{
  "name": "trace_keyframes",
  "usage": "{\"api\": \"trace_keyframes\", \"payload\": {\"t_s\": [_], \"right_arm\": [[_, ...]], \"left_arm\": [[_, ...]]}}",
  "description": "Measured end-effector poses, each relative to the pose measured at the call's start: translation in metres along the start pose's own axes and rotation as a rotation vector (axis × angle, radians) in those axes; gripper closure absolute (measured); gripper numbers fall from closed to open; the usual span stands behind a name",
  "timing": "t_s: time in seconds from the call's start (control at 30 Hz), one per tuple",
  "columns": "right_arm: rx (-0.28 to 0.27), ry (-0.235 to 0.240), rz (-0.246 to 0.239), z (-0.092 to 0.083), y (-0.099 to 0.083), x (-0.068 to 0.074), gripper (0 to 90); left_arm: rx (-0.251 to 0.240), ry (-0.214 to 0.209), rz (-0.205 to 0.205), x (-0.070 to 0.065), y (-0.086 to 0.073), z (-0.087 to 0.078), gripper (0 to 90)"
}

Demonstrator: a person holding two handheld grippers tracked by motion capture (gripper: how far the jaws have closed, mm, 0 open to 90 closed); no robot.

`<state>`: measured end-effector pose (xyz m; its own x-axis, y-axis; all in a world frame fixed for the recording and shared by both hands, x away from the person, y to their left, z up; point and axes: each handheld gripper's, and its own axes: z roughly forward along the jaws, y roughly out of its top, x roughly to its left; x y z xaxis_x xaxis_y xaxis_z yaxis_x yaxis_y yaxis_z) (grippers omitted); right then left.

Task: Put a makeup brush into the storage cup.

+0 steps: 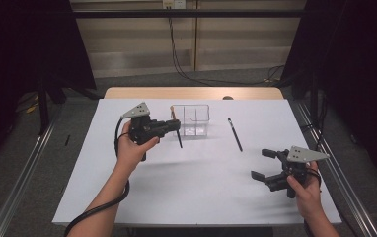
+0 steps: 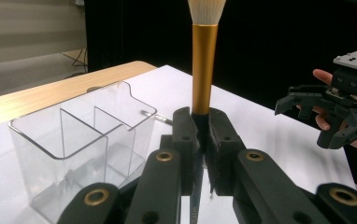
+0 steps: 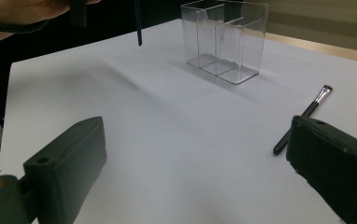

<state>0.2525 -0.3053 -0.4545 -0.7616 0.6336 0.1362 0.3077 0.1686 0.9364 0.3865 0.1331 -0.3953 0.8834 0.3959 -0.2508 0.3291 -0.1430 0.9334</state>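
Currently my left jaws (image 2: 200, 135) are clamped on a makeup brush (image 2: 201, 70) with a gold ferrule and pale bristles, gripping its dark handle so it stands upright between them, bristles up. Seen from above, my left hand (image 1: 133, 145) holds that gripper above the white surface (image 1: 191, 192), just left of a clear plastic organizer (image 1: 191, 120) divided into compartments, which sits at the far middle of the surface. The brush's handle tip hangs just in front of the organizer, apart from it. My right jaws (image 1: 261, 164) stand wide apart, holding nothing, low at the near right. A second, thinner black brush (image 1: 235, 134) lies flat on the surface, right of the organizer.
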Motion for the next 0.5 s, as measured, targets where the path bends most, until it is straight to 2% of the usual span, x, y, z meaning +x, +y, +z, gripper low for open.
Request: {"api": "trace_keyframes", "payload": {"t_s": [0.5], "right_arm": [[-0.004,-0.003,-0.008,-0.003,-0.005,0.001,4.6]], "left_arm": [[0.009,0.038,0.006,0.009,0.016,-0.007,83.4]]}}
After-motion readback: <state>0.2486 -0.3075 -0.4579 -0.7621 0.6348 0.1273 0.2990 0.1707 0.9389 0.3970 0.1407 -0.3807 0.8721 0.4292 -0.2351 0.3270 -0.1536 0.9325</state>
